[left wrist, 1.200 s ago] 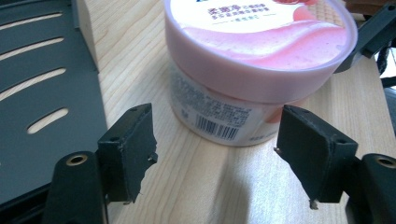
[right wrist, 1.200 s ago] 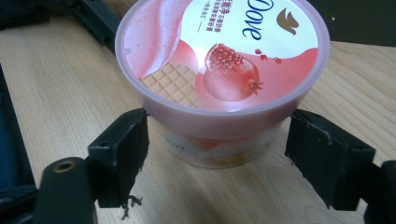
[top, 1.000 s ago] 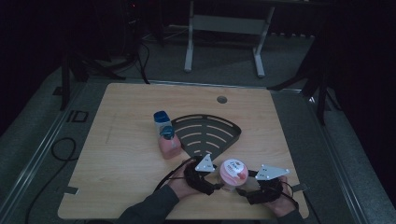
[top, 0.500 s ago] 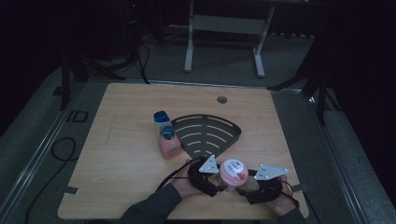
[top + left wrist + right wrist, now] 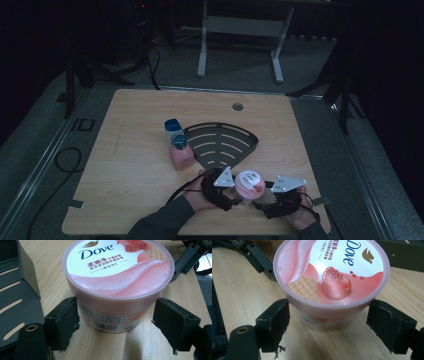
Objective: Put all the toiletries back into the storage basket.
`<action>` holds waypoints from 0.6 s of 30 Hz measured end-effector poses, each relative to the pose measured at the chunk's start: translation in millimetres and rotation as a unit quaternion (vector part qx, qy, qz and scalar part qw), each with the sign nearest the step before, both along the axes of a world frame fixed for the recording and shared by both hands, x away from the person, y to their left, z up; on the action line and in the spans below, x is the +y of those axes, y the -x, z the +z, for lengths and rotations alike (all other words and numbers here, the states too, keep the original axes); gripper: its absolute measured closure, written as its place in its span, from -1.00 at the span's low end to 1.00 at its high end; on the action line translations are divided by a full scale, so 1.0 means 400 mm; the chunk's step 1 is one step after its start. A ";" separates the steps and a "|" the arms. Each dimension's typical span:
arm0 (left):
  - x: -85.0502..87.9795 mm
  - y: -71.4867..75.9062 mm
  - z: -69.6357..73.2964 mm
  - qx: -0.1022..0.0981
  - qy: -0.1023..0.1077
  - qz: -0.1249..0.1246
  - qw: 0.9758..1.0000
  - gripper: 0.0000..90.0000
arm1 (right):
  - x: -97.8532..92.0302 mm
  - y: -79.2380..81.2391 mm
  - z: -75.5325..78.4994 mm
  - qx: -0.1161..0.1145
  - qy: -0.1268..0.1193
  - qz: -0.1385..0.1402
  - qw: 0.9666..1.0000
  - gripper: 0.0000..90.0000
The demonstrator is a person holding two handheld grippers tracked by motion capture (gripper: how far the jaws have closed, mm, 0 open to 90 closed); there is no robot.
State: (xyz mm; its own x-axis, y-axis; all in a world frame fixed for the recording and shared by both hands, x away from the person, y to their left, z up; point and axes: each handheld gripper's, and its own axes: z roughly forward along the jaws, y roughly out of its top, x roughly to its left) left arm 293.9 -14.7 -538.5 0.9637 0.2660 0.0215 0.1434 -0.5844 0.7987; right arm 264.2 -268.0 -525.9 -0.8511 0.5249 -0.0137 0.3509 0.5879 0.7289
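Observation:
A pink Dove tub point(image 5: 250, 184) with a pomegranate lid stands upright on the wooden table point(image 5: 130, 170) near its front edge. My left gripper point(image 5: 227, 192) is at its left side and my right gripper point(image 5: 272, 197) at its right. In the left gripper view the tub point(image 5: 117, 282) sits between the pads point(image 5: 63, 322) of the left gripper point(image 5: 120, 315), which flank its base without squeezing. The right gripper point(image 5: 332, 315) straddles the tub point(image 5: 332, 277) the same way from the other side. Both grippers' jaws have just been opening, with the tub between them.
A black fan-shaped slotted rack point(image 5: 220, 145) lies just behind the tub. A pink bottle point(image 5: 180, 152) and a blue-capped bottle point(image 5: 173, 127) stand at the rack's left edge. A round hole point(image 5: 237, 106) is in the far tabletop.

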 end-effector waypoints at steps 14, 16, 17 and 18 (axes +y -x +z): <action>0.008 -0.005 0.013 -0.004 0.003 0.002 1.000 -0.54 | 0.007 -0.008 0.011 -0.001 -0.001 0.004 1.000 -0.60; 0.009 -0.006 0.016 -0.005 0.005 0.004 1.000 -0.54 | 0.007 -0.011 0.015 -0.003 -0.001 0.006 1.000 -0.60; 0.010 -0.006 0.018 -0.006 0.004 0.004 1.000 -0.54 | 0.008 -0.012 0.017 -0.004 -0.001 0.006 1.000 -0.60; 0.010 -0.007 0.019 -0.005 0.005 0.005 1.000 -0.54 | 0.009 -0.014 0.020 -0.005 0.000 0.007 1.000 -0.60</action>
